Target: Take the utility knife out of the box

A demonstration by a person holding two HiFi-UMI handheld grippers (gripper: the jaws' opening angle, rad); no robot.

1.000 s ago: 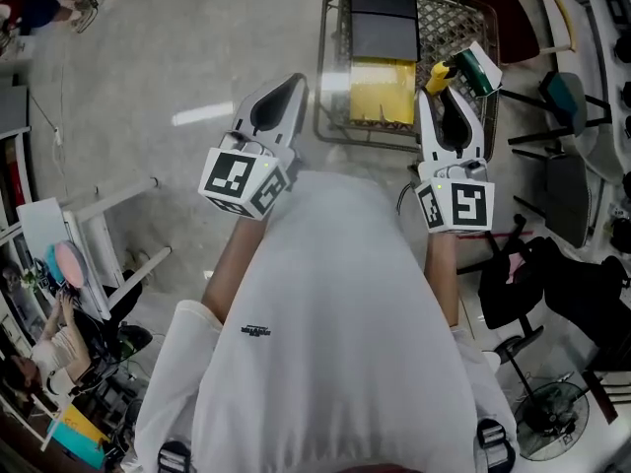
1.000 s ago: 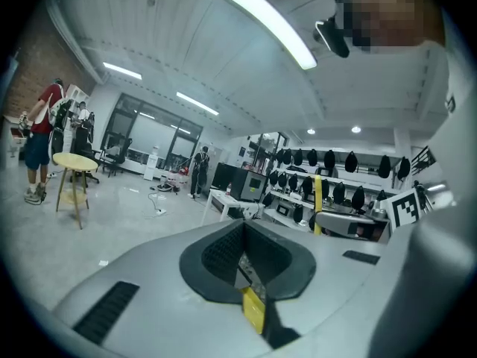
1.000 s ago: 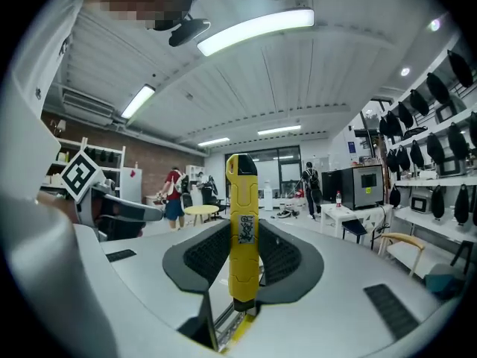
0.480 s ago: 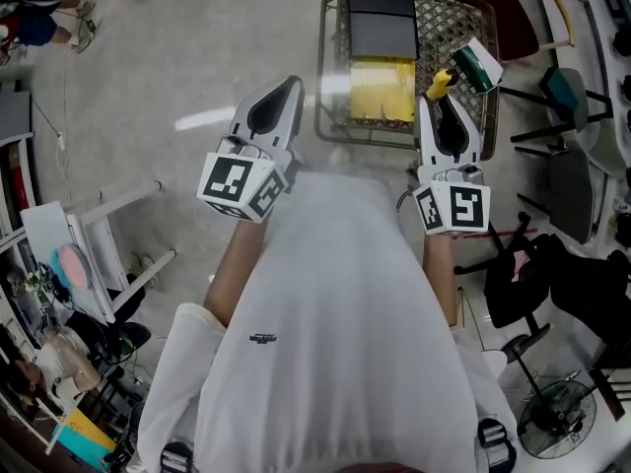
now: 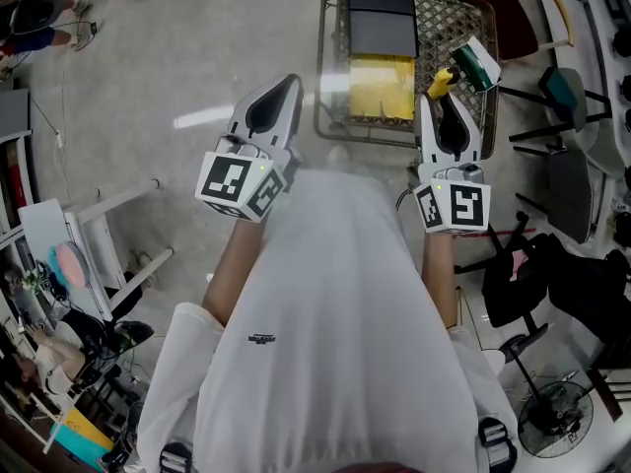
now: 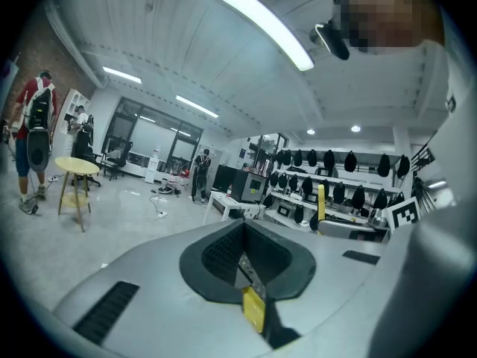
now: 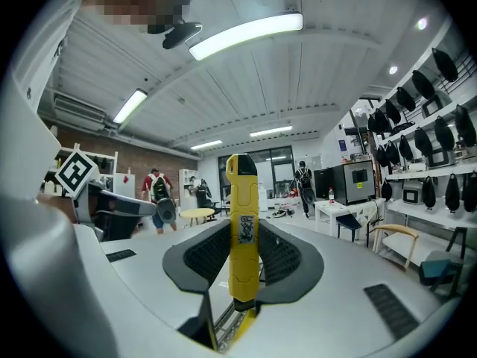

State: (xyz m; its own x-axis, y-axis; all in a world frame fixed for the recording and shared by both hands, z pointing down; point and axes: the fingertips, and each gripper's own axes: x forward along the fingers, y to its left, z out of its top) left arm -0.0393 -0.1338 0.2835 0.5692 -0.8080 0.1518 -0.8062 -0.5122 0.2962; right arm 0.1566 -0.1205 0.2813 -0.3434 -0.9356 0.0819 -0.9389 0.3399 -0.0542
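Note:
A yellow utility knife with a black tip stands upright between the pads of my right gripper, which is shut on its lower half. In the head view the right gripper is held up at chest height, and the knife's yellow end sticks out past its fingertips. My left gripper is raised at the left, its jaws closed together with nothing in them. The left gripper view shows the left gripper with its pads meeting in a narrow V and nothing held.
Below and ahead on the floor is a wire cart holding black boxes and a yellow item. A green and white box lies at its right corner. Chairs and a fan stand to the right.

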